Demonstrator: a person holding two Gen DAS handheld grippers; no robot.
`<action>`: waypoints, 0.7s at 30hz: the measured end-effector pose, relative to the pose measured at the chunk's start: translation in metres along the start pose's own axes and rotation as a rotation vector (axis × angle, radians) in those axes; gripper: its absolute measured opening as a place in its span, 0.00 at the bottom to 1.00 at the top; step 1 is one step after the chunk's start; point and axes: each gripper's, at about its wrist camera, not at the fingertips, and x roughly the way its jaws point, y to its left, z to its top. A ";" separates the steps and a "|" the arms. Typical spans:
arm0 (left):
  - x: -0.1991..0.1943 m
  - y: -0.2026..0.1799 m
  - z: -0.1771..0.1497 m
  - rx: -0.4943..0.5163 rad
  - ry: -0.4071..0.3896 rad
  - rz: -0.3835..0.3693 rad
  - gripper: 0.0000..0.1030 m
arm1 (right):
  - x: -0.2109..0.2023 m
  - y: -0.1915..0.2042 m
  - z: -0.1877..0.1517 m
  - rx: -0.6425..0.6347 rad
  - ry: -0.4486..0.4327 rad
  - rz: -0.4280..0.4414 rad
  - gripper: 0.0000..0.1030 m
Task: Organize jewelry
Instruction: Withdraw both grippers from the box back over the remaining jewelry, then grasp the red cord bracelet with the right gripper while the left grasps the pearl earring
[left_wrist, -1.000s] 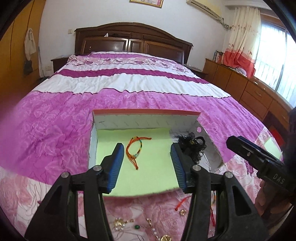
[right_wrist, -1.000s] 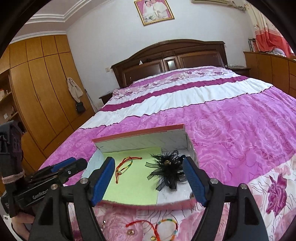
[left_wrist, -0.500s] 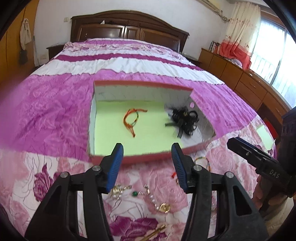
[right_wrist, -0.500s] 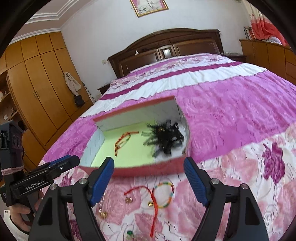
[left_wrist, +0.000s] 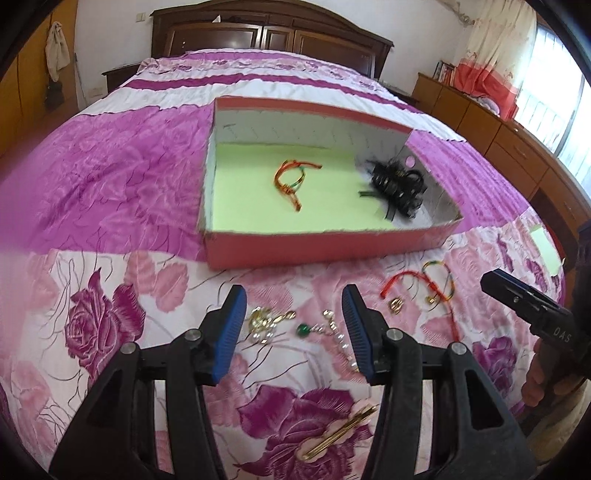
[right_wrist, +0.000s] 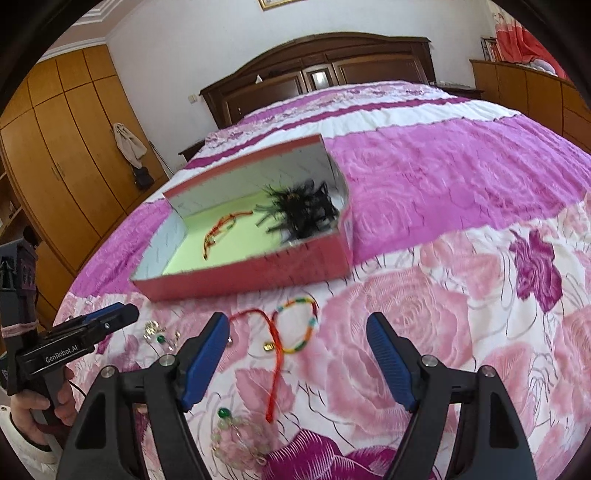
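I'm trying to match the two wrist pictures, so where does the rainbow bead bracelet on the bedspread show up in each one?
Left wrist: bead bracelet lies right of centre, on the bedspread just in front of the box's right end, beyond the left gripper.
Right wrist: bead bracelet lies at centre, between the box and the right gripper.
Shared landmark: the red box, its near wall just behind the bracelet in both.

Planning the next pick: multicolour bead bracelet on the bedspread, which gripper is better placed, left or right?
Right, probably. The bead bracelet lies just ahead of the open right gripper, roughly between its fingers. In the left wrist view it sits off to the side of the left gripper, which faces the gold and green pieces.
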 end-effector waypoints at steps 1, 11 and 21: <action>0.001 0.001 -0.001 0.002 0.004 0.004 0.45 | 0.002 -0.002 -0.002 0.005 0.015 -0.002 0.77; 0.006 0.007 -0.016 0.029 0.024 0.056 0.44 | 0.022 -0.002 -0.020 -0.007 0.108 -0.011 0.65; 0.017 0.012 -0.024 0.030 0.050 0.062 0.22 | 0.029 0.007 -0.025 -0.062 0.126 -0.017 0.48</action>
